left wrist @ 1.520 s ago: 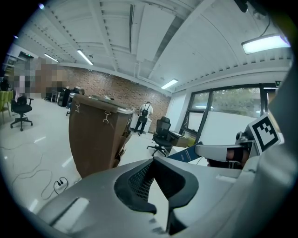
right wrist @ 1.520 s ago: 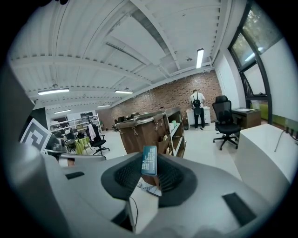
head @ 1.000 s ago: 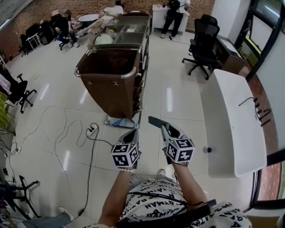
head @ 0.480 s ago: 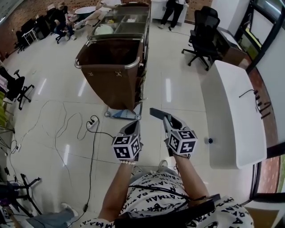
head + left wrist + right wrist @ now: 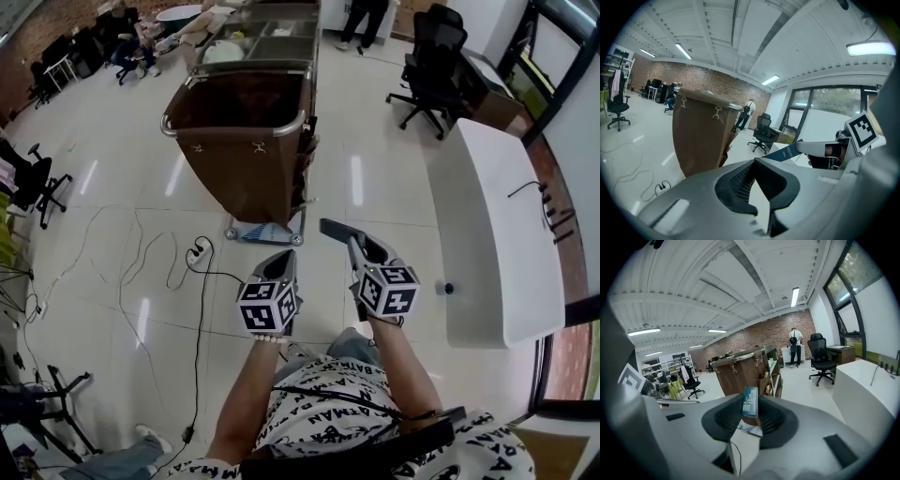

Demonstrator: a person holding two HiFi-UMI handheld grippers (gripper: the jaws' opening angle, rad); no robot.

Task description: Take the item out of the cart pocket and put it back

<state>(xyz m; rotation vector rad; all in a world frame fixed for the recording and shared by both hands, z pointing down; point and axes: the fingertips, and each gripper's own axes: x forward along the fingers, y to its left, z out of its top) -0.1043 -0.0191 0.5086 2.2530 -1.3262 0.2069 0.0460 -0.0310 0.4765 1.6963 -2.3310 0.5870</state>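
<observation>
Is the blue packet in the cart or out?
Out. The right tool grips the blue packet between its jaws, away from the brown cart.

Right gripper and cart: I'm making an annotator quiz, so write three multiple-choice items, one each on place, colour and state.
1. Where is the cart? A ahead of the right gripper, apart from it; B behind it; C tipped on its side.
2. What colour is the cart's body? A green; B brown; C white.
3. What is the right gripper's state? A open, empty; B shut on a bottle; C shut on a flat blue item.
Answers: 1 A, the head view shows floor between them; 2 B, brown in every view; 3 C, its jaws pinch the item.
</observation>
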